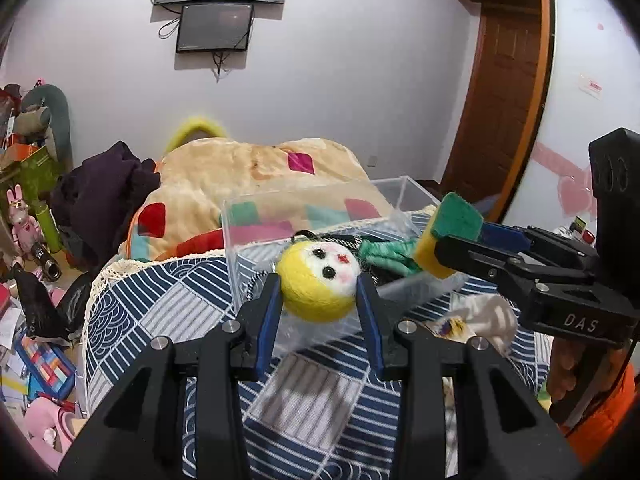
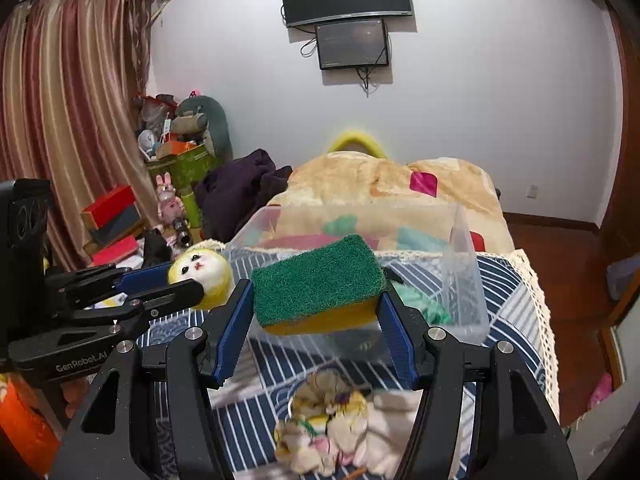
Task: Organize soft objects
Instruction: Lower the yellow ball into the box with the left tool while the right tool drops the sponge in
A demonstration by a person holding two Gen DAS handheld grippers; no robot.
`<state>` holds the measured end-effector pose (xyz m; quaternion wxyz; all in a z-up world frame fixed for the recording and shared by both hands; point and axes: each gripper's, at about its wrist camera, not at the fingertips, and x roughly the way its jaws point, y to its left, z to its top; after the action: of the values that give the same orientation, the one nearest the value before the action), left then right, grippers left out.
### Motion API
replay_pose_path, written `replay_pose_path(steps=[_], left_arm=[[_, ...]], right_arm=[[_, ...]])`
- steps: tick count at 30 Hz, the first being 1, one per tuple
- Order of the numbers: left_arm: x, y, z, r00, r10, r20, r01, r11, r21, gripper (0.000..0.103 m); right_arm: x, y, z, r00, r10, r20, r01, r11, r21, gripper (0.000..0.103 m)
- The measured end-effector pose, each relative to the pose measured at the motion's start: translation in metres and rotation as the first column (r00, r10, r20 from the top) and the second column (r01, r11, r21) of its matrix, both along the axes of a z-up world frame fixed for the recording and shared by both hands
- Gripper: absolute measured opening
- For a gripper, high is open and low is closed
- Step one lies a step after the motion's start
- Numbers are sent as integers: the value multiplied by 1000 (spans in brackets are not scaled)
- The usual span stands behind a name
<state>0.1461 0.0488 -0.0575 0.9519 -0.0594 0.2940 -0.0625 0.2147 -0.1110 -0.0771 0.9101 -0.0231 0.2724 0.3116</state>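
My left gripper (image 1: 318,294) is shut on a yellow and white plush ball with a doll face (image 1: 318,282), held above the near wall of a clear plastic box (image 1: 256,240). My right gripper (image 2: 316,312) is shut on a green-topped yellow sponge (image 2: 316,284), held over the same box (image 2: 464,280). The right gripper with the sponge (image 1: 452,232) shows at the right of the left wrist view. The left gripper with the plush ball (image 2: 204,274) shows at the left of the right wrist view. A green knitted item (image 1: 388,258) lies inside the box.
The box sits on a blue and white patterned cloth (image 1: 304,400) with a lace edge. A crumpled white and yellow cloth (image 2: 340,420) lies on it in front of the box. A beige blanket (image 1: 248,176) lies behind. Clutter covers the floor at left (image 1: 36,320).
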Motion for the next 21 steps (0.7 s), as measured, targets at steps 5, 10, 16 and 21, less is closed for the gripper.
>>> replay_pose_path(steps=[5,10,16,21], left_arm=[[30,1,-11,999,21,-43,-18,998,54,37],[46,-2,-26,996,15,-91,-9,997,75,37],[57,0,-37,990,27,-137,-14,996,90,39],[57,4,-37,988,29,-149,-20,998,59,48]], right_arm=[[24,15,-9,999,-15,-37,13,999,-52,58],[38,27,-25,996,-6,-92,-3,996,-93,58],[41,32,-36,994,12,-107,-29,987,-156,59],[39,27,-31,994,3,-108,-21,986,-164,67]])
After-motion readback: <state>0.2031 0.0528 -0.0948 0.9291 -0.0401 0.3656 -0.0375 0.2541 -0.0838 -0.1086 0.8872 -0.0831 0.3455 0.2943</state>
